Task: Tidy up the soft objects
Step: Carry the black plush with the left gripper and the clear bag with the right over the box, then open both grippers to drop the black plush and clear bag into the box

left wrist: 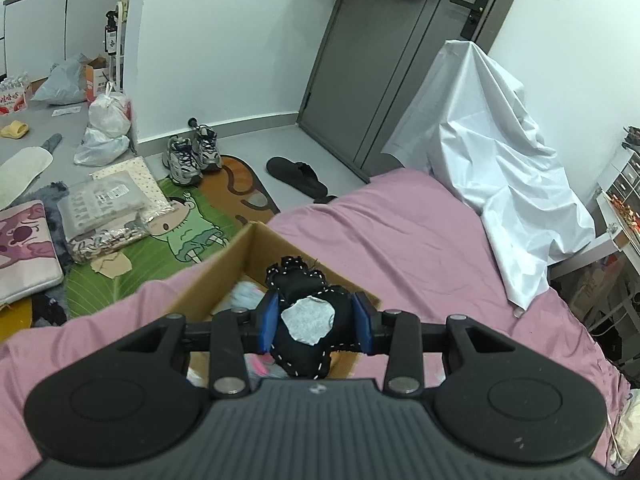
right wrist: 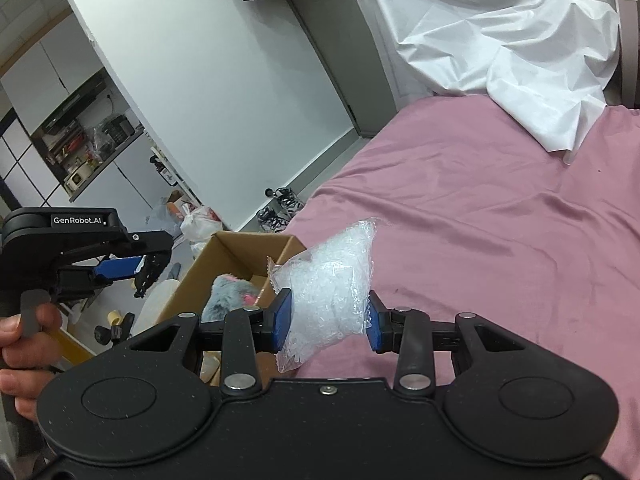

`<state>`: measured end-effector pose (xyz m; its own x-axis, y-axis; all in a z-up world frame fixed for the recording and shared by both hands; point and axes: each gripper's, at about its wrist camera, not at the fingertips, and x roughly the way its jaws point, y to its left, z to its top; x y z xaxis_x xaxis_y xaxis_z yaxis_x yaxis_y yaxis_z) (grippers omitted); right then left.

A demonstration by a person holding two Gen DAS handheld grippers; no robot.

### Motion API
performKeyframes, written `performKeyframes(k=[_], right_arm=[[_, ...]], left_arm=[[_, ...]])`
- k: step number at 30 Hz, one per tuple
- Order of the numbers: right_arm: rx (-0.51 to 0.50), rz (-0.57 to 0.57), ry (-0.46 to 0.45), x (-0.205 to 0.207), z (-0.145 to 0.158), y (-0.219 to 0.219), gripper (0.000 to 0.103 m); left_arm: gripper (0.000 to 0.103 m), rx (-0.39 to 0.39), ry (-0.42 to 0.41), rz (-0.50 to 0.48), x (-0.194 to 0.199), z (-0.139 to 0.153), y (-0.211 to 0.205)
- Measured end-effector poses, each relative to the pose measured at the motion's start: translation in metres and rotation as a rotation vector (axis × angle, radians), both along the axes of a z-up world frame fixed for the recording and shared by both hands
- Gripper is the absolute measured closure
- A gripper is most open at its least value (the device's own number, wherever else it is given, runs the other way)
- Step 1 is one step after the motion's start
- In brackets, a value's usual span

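Observation:
My left gripper (left wrist: 316, 322) is shut on a black stuffed toy (left wrist: 304, 304) with white stitching and a grey patch, held above the open cardboard box (left wrist: 224, 268) on the pink bed. My right gripper (right wrist: 330, 320) is shut on a clear plastic bag of white pellets (right wrist: 332, 280), held over the bed just right of the box (right wrist: 236, 248). A grey and pink fluffy toy (right wrist: 232, 294) lies inside the box. The left gripper also shows in the right wrist view (right wrist: 120, 268), at the left of the box, with a hand on its handle.
The pink bed (left wrist: 400, 240) spreads to the right, with a white sheet (left wrist: 492, 152) draped at its far end. On the floor to the left lie a cartoon mat (left wrist: 168, 240), packaged items (left wrist: 108, 208), sneakers (left wrist: 192, 156), a black slipper (left wrist: 298, 176) and plastic bags (left wrist: 106, 128). A grey door (left wrist: 380, 60) stands behind.

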<state>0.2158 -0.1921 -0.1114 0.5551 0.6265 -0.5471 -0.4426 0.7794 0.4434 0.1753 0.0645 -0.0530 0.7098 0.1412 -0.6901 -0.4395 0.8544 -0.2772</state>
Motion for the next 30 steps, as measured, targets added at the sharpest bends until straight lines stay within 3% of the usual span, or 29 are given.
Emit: performKeyframes(k=[11,23,30], right_arm=[[-0.025,-0.008,-0.019,-0.007,0.011,0.027,0.066],[-0.048,-0.022,-0.021,-0.011,0.016,0.069,0.066],[-0.071,-0.012,-0.030,-0.005,0.021,0.095,0.066]], left_arm=[[0.064,-0.117,0.006,0.067,-0.015,-0.023,0.048],[0.062,-0.210,0.061,0.040,-0.017,-0.051,0.079],[0.052,-0.299,0.091,0.044,-0.016,-0.058,0.092]])
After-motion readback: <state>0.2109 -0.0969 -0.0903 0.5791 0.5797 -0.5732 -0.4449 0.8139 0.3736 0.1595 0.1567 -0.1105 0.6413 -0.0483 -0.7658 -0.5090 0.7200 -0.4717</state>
